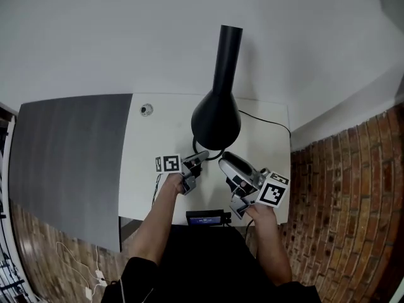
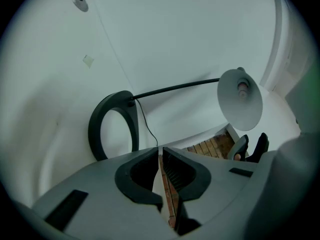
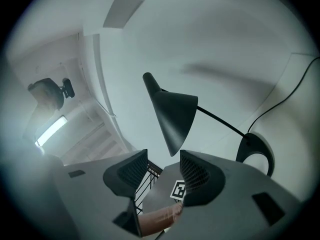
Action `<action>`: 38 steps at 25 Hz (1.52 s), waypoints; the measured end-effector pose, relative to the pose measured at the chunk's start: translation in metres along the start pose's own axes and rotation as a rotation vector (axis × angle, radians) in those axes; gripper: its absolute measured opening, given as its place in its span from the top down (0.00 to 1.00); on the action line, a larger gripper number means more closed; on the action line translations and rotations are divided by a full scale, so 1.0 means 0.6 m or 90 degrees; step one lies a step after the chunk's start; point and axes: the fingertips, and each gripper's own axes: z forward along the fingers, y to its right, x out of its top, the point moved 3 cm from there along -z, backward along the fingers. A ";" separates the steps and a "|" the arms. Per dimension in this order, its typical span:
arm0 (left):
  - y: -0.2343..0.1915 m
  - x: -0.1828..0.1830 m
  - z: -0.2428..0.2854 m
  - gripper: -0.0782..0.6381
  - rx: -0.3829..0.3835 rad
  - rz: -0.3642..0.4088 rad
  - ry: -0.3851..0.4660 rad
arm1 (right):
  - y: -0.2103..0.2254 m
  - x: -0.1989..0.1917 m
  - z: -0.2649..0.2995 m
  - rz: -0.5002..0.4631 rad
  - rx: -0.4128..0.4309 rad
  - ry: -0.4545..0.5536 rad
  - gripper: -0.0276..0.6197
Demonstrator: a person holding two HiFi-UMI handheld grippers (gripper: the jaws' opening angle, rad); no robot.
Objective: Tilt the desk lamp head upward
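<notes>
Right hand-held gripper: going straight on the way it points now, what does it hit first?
Probably the black lamp head: it hangs straight ahead, just past the open, empty jaws of the right hand-held gripper. Depth is unclear, so it might pass under the rim.

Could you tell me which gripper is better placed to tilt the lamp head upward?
Probably the right gripper: its jaws stand open with the lamp head directly ahead of them. The left gripper has its jaws together, with the lamp head off to one side.
</notes>
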 end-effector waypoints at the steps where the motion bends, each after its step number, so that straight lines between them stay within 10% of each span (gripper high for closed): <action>1: -0.014 -0.001 0.003 0.84 0.010 -0.010 -0.004 | 0.000 0.001 0.002 -0.003 -0.005 0.003 0.67; 9: -0.082 -0.011 0.014 0.87 0.055 -0.107 -0.001 | 0.001 -0.008 0.011 -0.007 -0.040 -0.004 0.67; 21: -0.089 -0.002 0.010 0.87 0.055 -0.118 0.005 | 0.024 -0.020 0.048 0.003 -0.047 -0.015 0.66; 38: -0.092 0.000 0.007 0.87 0.070 -0.107 -0.006 | -0.010 0.003 0.060 0.051 0.076 0.045 0.66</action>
